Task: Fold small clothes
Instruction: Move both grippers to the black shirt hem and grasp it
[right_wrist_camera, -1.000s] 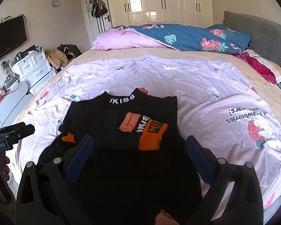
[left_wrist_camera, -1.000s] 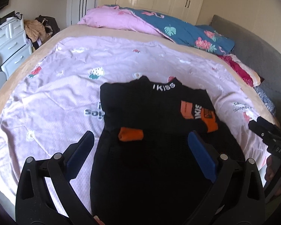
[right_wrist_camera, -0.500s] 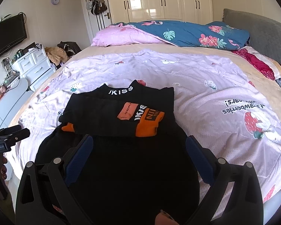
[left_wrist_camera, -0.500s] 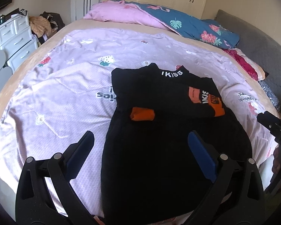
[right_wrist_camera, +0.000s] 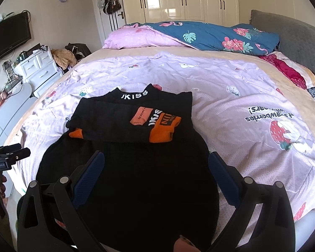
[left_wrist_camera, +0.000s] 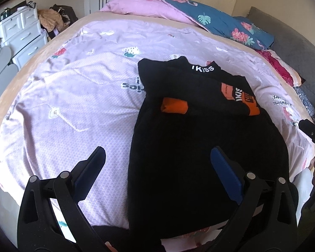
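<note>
Left wrist view: one black top, both grippers empty

Left wrist view cuts off the near hem of the black top (left_wrist_camera: 199,157) behind the left gripper (left_wrist_camera: 157,161), whose jaws stand wide apart, holding nothing. Only the tip of the right gripper (left_wrist_camera: 310,130) shows at that frame's edge. From the right wrist, the right gripper (right_wrist_camera: 156,163) is likewise spread and empty above the top (right_wrist_camera: 136,178). One garment lies flat on the pink quilt (right_wrist_camera: 231,96), its two sleeves folded across the chest, two orange cuffs (right_wrist_camera: 164,129) showing. Small patch lettering is unreadable
</note>
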